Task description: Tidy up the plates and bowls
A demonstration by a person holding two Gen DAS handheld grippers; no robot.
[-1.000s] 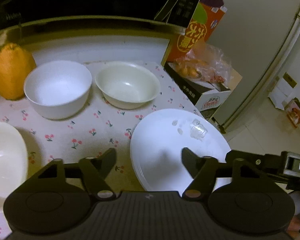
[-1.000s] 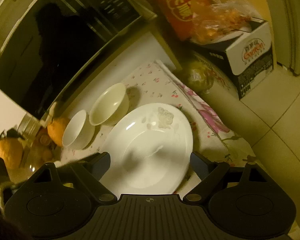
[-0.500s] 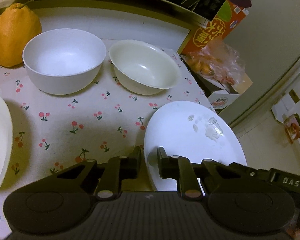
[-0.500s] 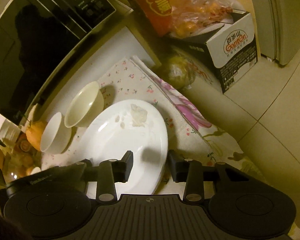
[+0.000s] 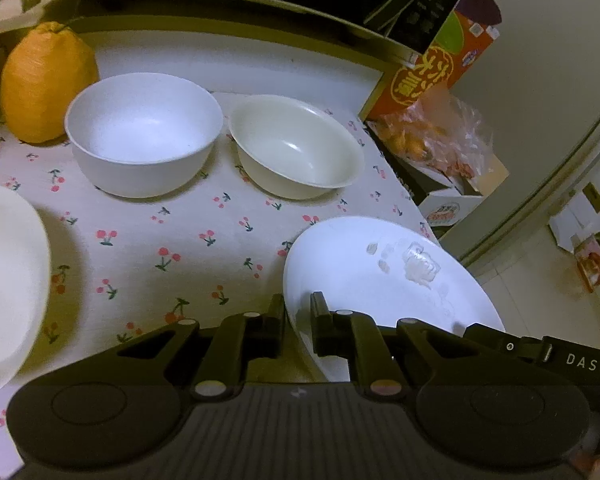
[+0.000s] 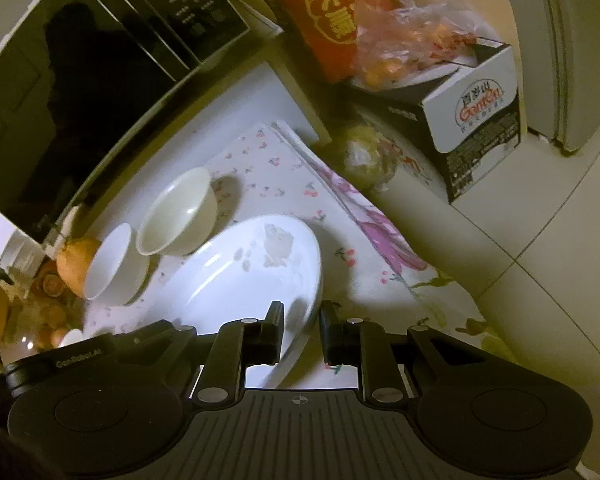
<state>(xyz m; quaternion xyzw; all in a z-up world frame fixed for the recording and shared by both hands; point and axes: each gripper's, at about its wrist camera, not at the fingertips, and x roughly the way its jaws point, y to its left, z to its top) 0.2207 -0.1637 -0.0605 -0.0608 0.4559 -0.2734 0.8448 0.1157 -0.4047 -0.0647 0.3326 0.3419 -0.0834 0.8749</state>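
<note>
Fingers of the left gripper (image 5: 296,316) and the right gripper (image 6: 302,322), having just been closing, are both clamping the rim of the white plate (image 5: 384,280) lying on the worktop (image 5: 140,240); beyond their tips two bowls, white bowl (image 5: 144,140) and cream bowl (image 5: 296,146), are sitting side by side

Two black grippers (image 5: 296,320) (image 6: 300,328) — ribbed bodies, silver pivot screws, white lettering

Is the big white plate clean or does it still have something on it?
Not clean. The plate carries a small pale, translucent clump and a few smears near its far rim; what the residue is cannot be told.
</note>
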